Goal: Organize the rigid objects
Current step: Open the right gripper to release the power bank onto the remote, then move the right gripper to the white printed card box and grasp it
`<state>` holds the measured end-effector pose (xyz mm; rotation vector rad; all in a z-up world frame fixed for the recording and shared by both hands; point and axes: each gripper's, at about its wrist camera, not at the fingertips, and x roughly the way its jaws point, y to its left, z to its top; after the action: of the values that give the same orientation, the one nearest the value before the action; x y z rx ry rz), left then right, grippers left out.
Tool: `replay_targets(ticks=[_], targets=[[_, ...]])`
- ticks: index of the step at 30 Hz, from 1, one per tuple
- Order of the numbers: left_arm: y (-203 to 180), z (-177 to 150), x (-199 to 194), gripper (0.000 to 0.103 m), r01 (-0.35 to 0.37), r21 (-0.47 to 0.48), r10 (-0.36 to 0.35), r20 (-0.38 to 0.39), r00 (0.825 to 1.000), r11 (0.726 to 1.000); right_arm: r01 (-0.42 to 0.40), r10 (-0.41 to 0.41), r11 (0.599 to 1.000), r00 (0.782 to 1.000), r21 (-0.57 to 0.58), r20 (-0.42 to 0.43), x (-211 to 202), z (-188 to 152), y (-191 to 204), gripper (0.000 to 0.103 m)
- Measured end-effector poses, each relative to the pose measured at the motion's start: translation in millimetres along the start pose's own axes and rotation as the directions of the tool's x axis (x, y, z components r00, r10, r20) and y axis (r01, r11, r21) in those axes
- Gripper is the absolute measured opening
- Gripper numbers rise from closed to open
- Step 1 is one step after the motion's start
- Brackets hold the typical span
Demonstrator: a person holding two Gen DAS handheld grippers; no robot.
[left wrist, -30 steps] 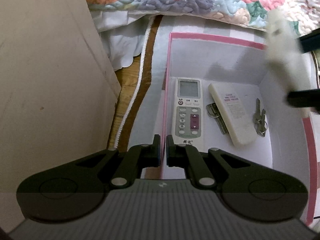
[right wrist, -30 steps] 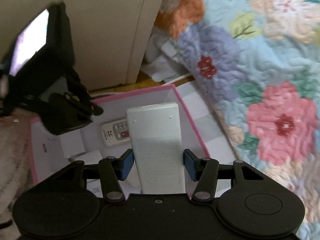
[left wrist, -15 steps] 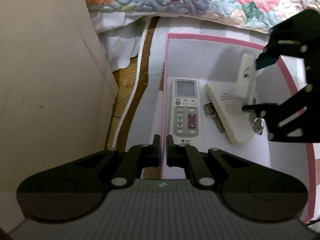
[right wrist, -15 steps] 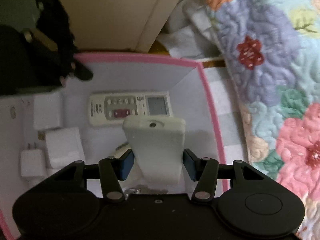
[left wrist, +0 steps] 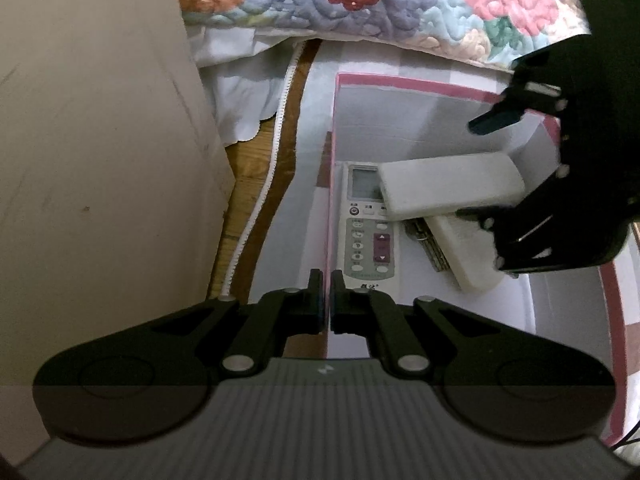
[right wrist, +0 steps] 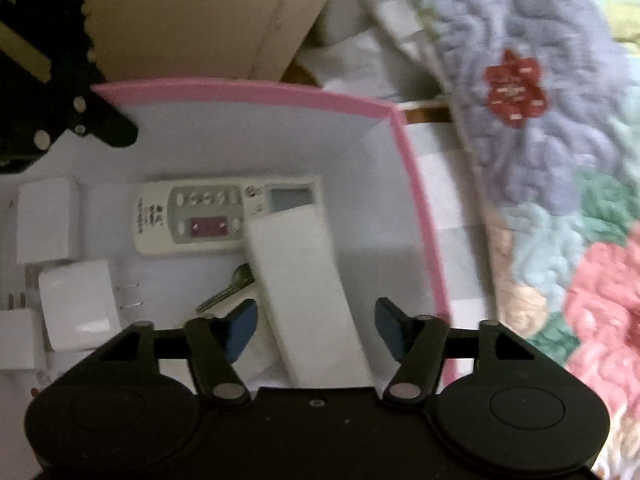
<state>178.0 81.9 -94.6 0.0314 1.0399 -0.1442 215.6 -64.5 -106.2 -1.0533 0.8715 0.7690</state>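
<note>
Presently recorded: one pink-rimmed white box (right wrist: 416, 184), standing beside a floral quilt (right wrist: 560, 160).

Contents:
- air-conditioner remote (right wrist: 224, 216), face up, lying along the box's wall nearest the left gripper;
- plain white remote (right wrist: 304, 292), lying slantwise, its far end resting over the first remote's display corner;
- second white remote (left wrist: 468, 256) beneath it, beside keys (right wrist: 232, 292);
- white plug adapters (right wrist: 76, 304), grouped toward the box's near-left corner in the right wrist view.

Right gripper (right wrist: 316, 328): inside the box, jaws having just been opening, blue pads (right wrist: 240, 330) clear of the plain white remote between them.

Left gripper (left wrist: 326, 296): fingers together, pinching the box's pink rim.
</note>
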Motion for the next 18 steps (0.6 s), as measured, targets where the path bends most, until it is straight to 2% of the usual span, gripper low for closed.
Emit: replay_targets(ticks=[2,5,8,12,13,14,17,18], targets=[[1,0,0,0.002,0.001,-0.004,-0.001,0.001,1.0,1.0,0.019,-0.02,0.998,1.0,0.059,0.02,-17,-6,-11,0.069],[2,1,1,0.002,0.002,-0.012,-0.002,-0.007,1.0,1.0,-0.018,0.002,0.975,0.997,0.221,0.075,-47,-21,-35,0.069],[2,1,0,0.002,0.003,-0.014,-0.003,-0.011,1.0,1.0,-0.038,0.0,0.915,0.996,0.402,0.094,-70,-47,-53,0.07],[3,3,1,0.003,0.003,-0.017,-0.003,-0.028,1.0,1.0,-0.08,0.031,0.814,0.995,0.575,0.093,-82,-81,-66,0.07],[3,4,3,0.003,0.003,-0.018,-0.003,-0.034,0.999,1.0,-0.091,0.048,0.774,0.995,0.626,0.086,-81,-91,-70,0.07],[3,3,3,0.003,-0.002,-0.017,0.001,-0.04,0.999,1.0,-0.119,0.081,0.718,0.993,0.685,0.088,-80,-103,-74,0.07],[1,3,3,0.003,-0.013,-0.011,0.012,-0.045,0.999,1.0,-0.198,0.181,0.506,0.976,0.839,0.121,-70,-138,-83,0.068],[1,3,3,0.003,-0.014,-0.015,0.013,-0.045,0.999,1.0,-0.207,0.203,0.455,0.971,0.866,0.125,-65,-146,-84,0.067]])
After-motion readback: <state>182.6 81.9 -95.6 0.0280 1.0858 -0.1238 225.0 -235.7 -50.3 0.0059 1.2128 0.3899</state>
